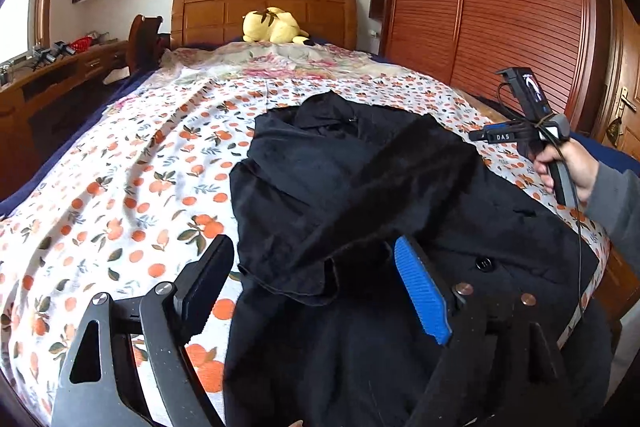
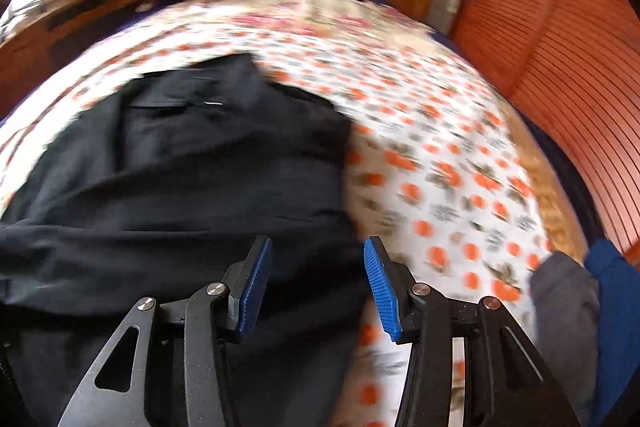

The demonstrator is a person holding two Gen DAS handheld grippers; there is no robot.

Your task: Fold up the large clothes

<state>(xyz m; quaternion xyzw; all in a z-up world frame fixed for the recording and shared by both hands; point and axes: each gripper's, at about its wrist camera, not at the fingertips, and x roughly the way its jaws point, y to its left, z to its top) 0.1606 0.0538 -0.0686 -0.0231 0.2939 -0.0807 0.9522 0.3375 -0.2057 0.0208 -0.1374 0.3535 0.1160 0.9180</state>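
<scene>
A large black buttoned garment (image 1: 344, 163) lies spread on the orange-print bed sheet (image 1: 120, 167), one sleeve folded slantwise across its body. My left gripper (image 1: 316, 275) hovers over the near part of the garment. It is open wide, and the sleeve's cuff (image 1: 304, 279) lies loose between the jaws. In the blurred right wrist view, my right gripper (image 2: 320, 267) is open above the garment's (image 2: 180, 167) right edge, with nothing pinched. A hand (image 1: 568, 167) in a grey sleeve holds that gripper's handle at the right of the left wrist view.
A yellow plush toy (image 1: 272, 25) rests by the wooden headboard (image 1: 264, 11). Slatted wooden wardrobe doors (image 1: 500, 7) run along the bed's right side. A desk (image 1: 60, 75) with clutter and a chair (image 1: 144, 39) stand on the left.
</scene>
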